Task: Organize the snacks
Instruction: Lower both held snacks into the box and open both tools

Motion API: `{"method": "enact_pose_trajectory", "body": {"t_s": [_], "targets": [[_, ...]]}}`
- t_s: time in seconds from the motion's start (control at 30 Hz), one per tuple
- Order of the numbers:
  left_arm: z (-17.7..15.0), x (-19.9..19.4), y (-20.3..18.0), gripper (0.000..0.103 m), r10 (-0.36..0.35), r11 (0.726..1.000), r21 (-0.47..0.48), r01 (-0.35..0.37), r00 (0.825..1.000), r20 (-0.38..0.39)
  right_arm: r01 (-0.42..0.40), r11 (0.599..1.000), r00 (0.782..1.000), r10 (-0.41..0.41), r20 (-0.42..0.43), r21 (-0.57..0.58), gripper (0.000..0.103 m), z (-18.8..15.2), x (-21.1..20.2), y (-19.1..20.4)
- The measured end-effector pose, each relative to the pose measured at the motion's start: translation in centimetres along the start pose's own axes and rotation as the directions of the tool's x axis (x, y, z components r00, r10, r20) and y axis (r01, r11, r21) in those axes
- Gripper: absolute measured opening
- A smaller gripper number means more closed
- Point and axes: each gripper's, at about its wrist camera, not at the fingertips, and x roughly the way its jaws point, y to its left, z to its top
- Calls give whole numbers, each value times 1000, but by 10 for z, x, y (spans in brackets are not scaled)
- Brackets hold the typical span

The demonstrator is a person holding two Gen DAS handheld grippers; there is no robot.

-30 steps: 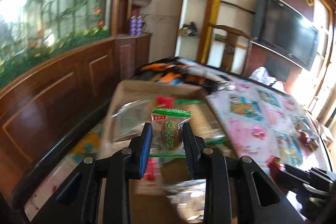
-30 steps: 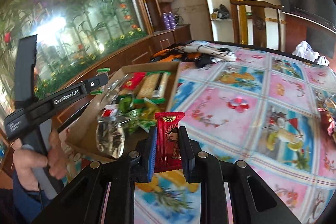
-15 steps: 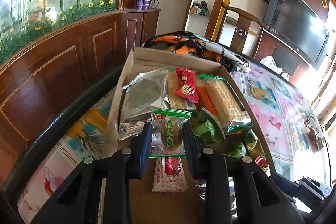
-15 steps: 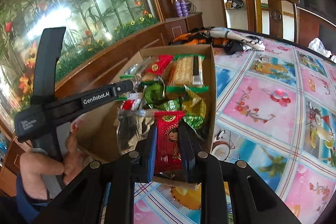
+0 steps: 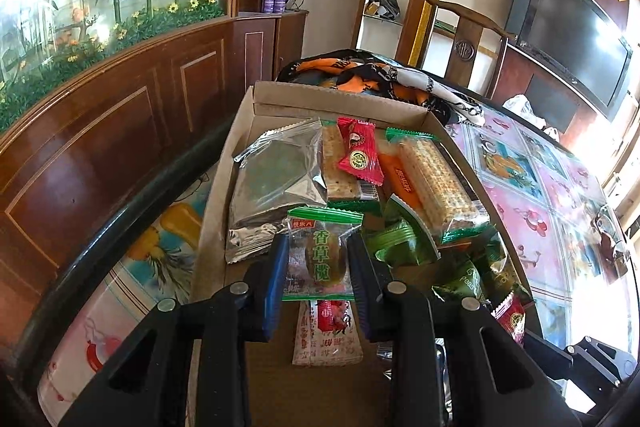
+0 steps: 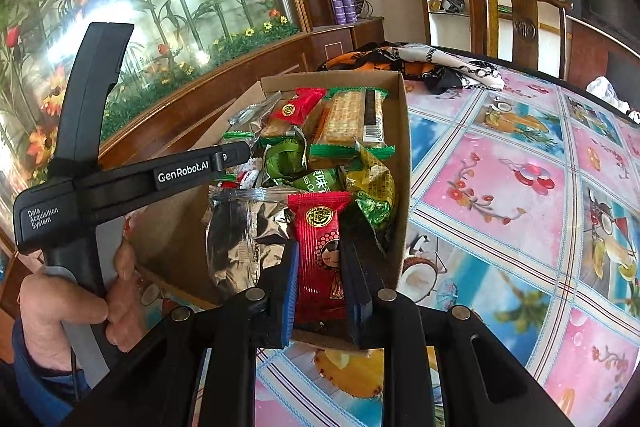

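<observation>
Snacks fill a cardboard box point(image 5: 224, 163) on a table with a patterned cloth point(image 6: 500, 187). Left gripper point(image 5: 318, 263) pinches a clear packet with green edges point(image 5: 320, 255) between its blue pads, held above the box's near end, over a white-and-red wrapper point(image 5: 328, 331) lying on the box floor. Right gripper point(image 6: 320, 267) pinches a red packet point(image 6: 322, 247) at the box's near right corner, just beside a silver foil bag point(image 6: 236, 227). Further in lie cracker packs point(image 6: 352, 115), green candy wrappers point(image 6: 288, 159) and another red packet point(image 5: 358, 157). A hand point(image 6: 64, 303) grips the left tool's handle at the box's left side. A scarf point(image 5: 360, 71) lies beyond the box.
</observation>
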Motion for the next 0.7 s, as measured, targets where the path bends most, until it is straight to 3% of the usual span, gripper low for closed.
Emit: {"method": "enact_pose_trajectory", "body": {"t_s": [0.3,0.37,0.5,0.7], "targets": [[0,-4,-1,29,14,1000,6,-14,1000,14,17,1000,1000,-18,-3,-16,23,-1,-2,1],[0,-5,-1,39,13,1000,3,-13,1000,18,21,1000,1000,-21,-3,-14,23,-1,-3,0],[1,-10,-3,46,16,1000,13,-17,999,49,19,1000,1000,-19,11,-6,33,0,-7,-2],[2,-20,-12,58,49,997,58,-56,992,117,4,1000,999,-4,46,14,40,3,-16,-6]]}}
